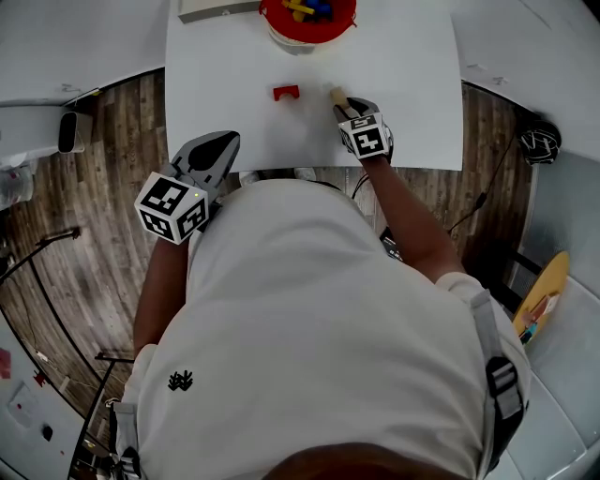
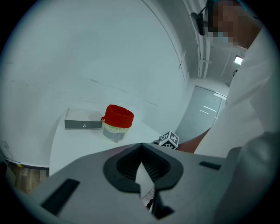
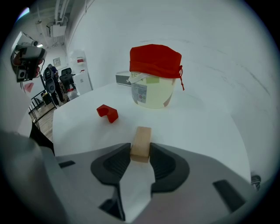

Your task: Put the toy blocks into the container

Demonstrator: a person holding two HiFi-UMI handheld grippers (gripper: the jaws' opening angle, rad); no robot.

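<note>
A tan wooden block (image 1: 338, 97) (image 3: 141, 143) lies on the white table (image 1: 412, 112), and my right gripper (image 1: 344, 105) (image 3: 141, 152) is shut on its near end, with both pads against its sides. A red notched block (image 1: 286, 92) (image 3: 107, 113) rests loose on the table, left of the tan one. The container (image 1: 307, 28) (image 3: 155, 83) (image 2: 117, 123) has a red cloth rim and stands at the table's far edge; yellow and blue blocks (image 1: 307, 9) lie inside. My left gripper (image 1: 223, 150) (image 2: 141, 148) hovers off the table's near left corner, shut and empty.
A grey flat box (image 1: 216, 7) (image 2: 83, 119) sits beside the container at the back left. Wooden floor (image 1: 84, 244) lies to the left of the table, with cables and stands on it. The person's torso fills the lower head view.
</note>
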